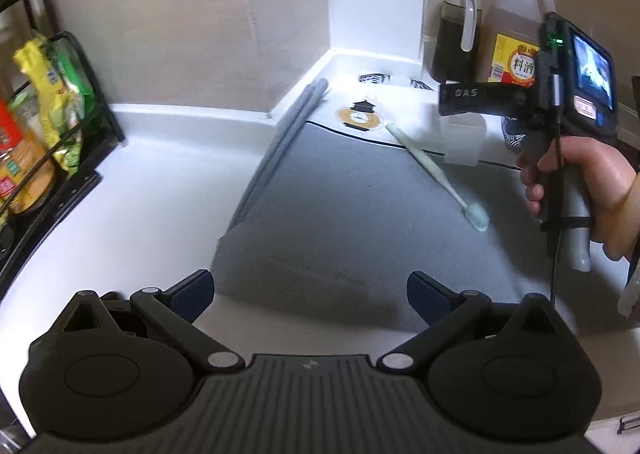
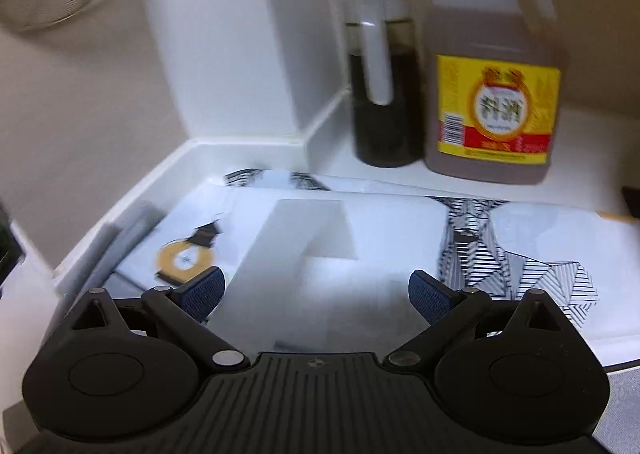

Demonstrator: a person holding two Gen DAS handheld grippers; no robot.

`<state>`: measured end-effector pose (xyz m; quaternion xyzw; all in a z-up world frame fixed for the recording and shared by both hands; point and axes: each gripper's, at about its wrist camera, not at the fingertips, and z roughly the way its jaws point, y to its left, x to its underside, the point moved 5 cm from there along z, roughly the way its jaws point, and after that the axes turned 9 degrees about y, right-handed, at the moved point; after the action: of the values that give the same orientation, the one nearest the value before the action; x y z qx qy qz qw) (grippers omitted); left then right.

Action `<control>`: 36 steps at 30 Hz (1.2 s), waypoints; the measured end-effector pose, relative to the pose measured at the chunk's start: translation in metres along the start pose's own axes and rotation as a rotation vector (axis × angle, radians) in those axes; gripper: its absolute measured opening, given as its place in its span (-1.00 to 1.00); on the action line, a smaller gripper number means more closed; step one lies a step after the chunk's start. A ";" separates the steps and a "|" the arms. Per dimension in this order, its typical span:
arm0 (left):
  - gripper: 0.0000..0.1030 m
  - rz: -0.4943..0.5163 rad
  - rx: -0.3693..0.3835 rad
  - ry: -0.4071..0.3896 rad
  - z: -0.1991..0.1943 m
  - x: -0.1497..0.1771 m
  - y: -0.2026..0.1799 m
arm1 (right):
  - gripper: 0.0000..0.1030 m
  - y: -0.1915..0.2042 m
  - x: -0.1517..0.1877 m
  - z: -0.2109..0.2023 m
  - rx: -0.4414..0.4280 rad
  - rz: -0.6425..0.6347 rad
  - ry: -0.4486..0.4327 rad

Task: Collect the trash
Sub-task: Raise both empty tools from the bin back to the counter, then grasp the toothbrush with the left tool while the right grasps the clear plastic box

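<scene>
A pale green toothbrush (image 1: 434, 170) lies on the grey mat (image 1: 340, 214), head toward the front right. A white foam-like block (image 2: 308, 254) rests on flat printed bags (image 2: 520, 278) at the mat's far end. My right gripper (image 2: 316, 292) is open just above and before this block, nothing between its fingers. In the left wrist view the same block (image 1: 462, 142) sits under the right gripper (image 1: 444, 98), which a hand (image 1: 580, 182) holds. Low over the mat's near edge my left gripper (image 1: 312, 292) is open and empty.
A dark sauce bottle (image 2: 380, 94) and a large cooking-wine jug (image 2: 496, 94) stand against the wall behind the bags. A black wire rack (image 1: 60, 142) with snack packets occupies the left counter. A rolled grey mat edge (image 1: 288, 126) lies along the corner.
</scene>
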<state>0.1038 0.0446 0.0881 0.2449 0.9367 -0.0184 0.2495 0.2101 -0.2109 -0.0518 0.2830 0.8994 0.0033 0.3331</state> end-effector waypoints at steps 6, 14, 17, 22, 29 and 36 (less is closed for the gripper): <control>0.99 0.019 0.025 0.019 0.016 -0.014 -0.015 | 0.91 -0.065 -0.003 -0.011 0.039 0.199 -0.014; 0.99 0.016 0.070 0.038 0.037 -0.039 -0.032 | 0.91 -0.128 -0.006 -0.023 0.122 0.318 -0.033; 0.99 0.010 0.095 0.047 0.048 -0.054 -0.041 | 0.92 -0.123 -0.012 -0.027 0.115 0.249 -0.060; 0.99 -0.011 0.138 0.087 0.073 -0.084 -0.062 | 0.95 -0.097 -0.025 -0.021 0.128 0.048 -0.056; 0.99 -0.006 0.136 0.155 0.108 -0.102 -0.085 | 0.91 -0.070 -0.026 0.009 0.217 -0.224 0.006; 0.99 0.015 0.127 0.171 0.122 -0.103 -0.094 | 0.53 -0.072 -0.006 -0.008 0.189 -0.191 0.079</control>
<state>0.1937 -0.1041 0.0225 0.2678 0.9497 -0.0551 0.1527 0.1725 -0.2730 -0.0562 0.2260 0.9310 -0.1019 0.2680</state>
